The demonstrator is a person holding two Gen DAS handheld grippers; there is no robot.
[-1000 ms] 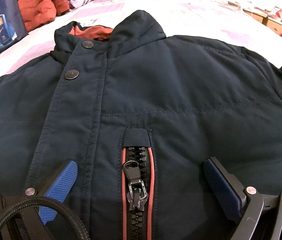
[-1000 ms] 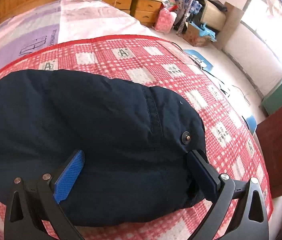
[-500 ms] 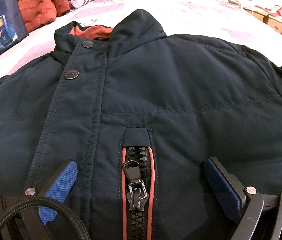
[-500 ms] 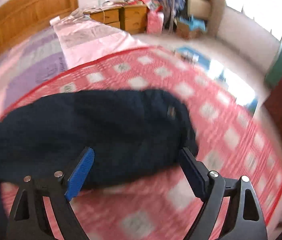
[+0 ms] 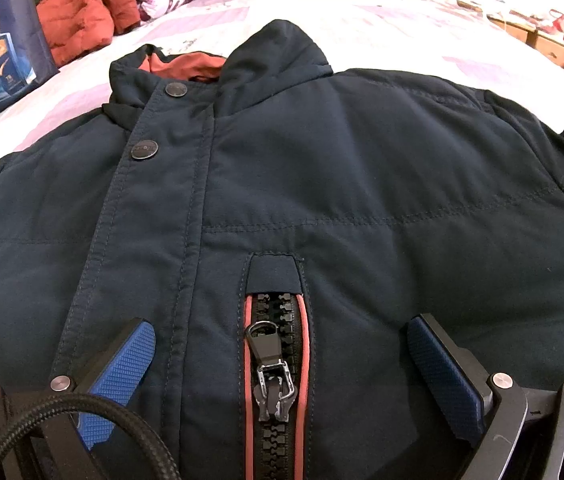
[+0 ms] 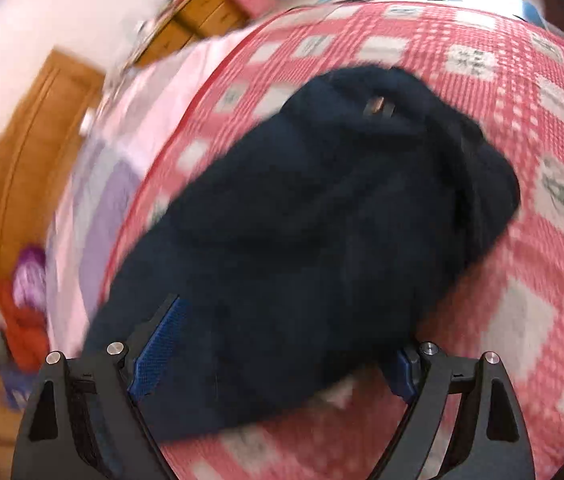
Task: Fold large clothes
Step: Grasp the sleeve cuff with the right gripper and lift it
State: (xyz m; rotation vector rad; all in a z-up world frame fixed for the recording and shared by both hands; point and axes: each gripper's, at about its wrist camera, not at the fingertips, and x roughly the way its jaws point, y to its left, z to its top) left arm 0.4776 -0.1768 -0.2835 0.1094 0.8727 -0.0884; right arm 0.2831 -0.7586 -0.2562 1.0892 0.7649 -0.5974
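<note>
Right gripper [image 6: 278, 356] rolled over one sleeve [image 6: 322, 216]; one jacket [image 5: 362, 184].

My right claw [image 6: 278, 364] has rolled hard: a second ago the red checked blanket [image 6: 502, 80] lay level across its view, and now the whole room tilts, the wooden headboard [image 6: 22, 152] swung down the left edge. The navy sleeve [image 6: 322, 220] that lay crosswise now runs diagonally away between my blue pads [image 6: 158, 354]. They stand slightly narrower than before, with the sleeve bulkier between them; through the blur I cannot say whether they touch it.
</note>
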